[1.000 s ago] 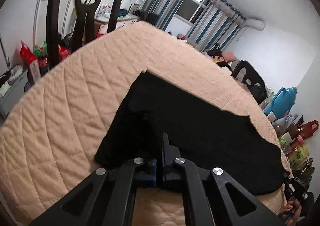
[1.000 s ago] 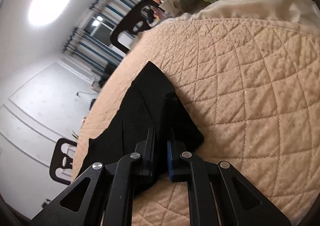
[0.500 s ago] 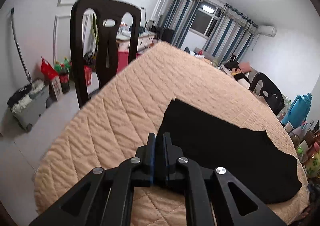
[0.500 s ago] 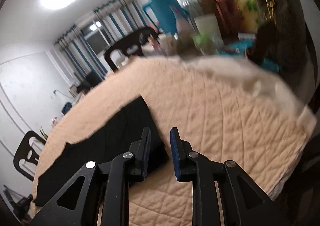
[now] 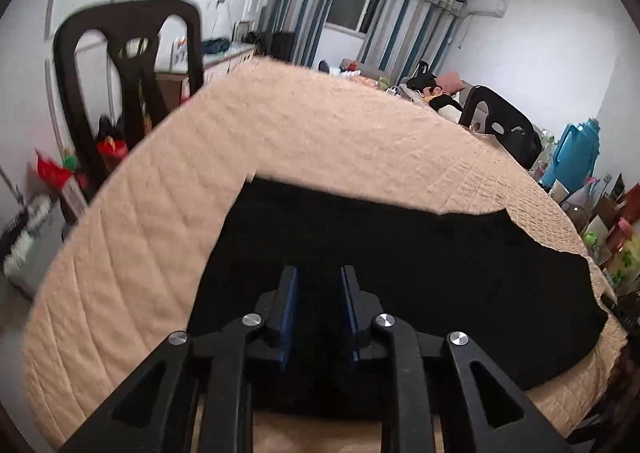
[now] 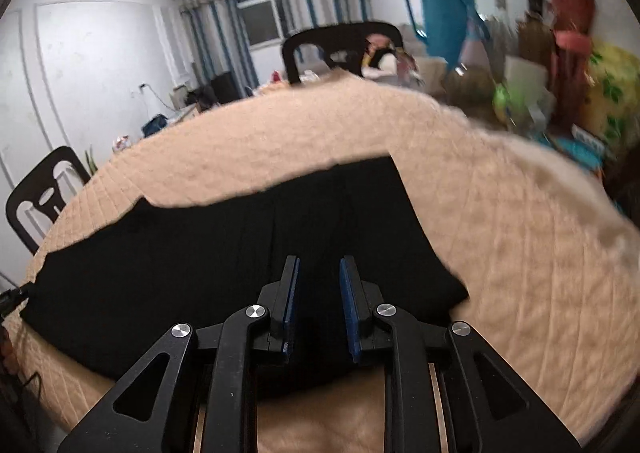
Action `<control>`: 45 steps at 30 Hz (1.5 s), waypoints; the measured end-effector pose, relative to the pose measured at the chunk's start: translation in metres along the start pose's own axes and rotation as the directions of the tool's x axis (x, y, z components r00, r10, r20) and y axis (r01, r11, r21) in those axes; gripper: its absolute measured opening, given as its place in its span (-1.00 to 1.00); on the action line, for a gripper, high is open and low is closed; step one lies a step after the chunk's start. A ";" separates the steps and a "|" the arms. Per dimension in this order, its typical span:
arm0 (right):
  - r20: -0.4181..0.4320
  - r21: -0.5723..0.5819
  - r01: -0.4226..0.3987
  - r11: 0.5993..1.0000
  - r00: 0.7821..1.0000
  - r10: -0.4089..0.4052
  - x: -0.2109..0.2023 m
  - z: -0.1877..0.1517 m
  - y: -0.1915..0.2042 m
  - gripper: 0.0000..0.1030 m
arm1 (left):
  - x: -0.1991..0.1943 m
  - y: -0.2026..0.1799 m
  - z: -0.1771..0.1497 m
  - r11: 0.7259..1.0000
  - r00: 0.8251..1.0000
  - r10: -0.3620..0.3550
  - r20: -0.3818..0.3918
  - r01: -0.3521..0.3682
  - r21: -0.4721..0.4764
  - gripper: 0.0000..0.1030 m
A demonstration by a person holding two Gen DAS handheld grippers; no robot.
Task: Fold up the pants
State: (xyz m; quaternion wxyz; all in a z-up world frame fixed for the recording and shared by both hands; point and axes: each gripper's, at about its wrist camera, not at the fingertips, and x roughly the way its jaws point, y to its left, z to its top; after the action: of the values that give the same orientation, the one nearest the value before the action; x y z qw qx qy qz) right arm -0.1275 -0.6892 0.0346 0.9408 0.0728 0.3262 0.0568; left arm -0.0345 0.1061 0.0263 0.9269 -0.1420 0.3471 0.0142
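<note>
Presently the pants [image 5: 400, 253] lie flat on the quilted table [image 5: 320, 133], long axis running left-right. Left gripper [image 5: 318, 281] and right gripper [image 6: 318, 271] each hover over an opposite end, jaws parted, holding nothing.

beige quilted cover [image 5: 328, 133] w/ diamond stitching spreads over the whole surface, edges dropping off all around; can't tell if table or bed underneath. black pants [image 5: 420, 253] lie flat directly on it, folded into a long band running side to side, nearer the front edge than the far one. rel. to the pants: bare quilt beyond them and at both ends [image 6: 520, 233], thin strip of quilt in front. pants' far edge is uneven, w/ a step.
</note>
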 end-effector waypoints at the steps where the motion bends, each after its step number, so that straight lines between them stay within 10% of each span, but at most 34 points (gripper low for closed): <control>1: 0.008 -0.015 -0.006 1.000 1.000 0.006 0.004 0.007 0.002 -0.55 | 0.002 -0.006 0.004 1.000 1.000 -0.011 0.005 0.011 0.021 -0.30; 11: -0.147 0.052 0.038 0.998 0.989 -0.030 0.082 0.046 -0.022 -0.54 | 0.062 -0.009 0.034 0.999 0.995 0.032 -0.096 -0.029 0.037 -0.22; 45: -0.035 -0.062 -0.005 0.998 0.999 0.003 0.015 -0.026 0.005 -0.49 | 0.005 -0.030 -0.029 0.984 0.990 0.139 -0.017 -0.137 0.113 -0.13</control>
State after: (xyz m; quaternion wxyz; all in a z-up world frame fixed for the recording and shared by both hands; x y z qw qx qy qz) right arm -0.1321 -0.6797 0.0066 0.9365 0.0434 0.3408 0.0701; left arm -0.0455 0.0688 0.0106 0.9258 -0.0656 0.3679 0.0572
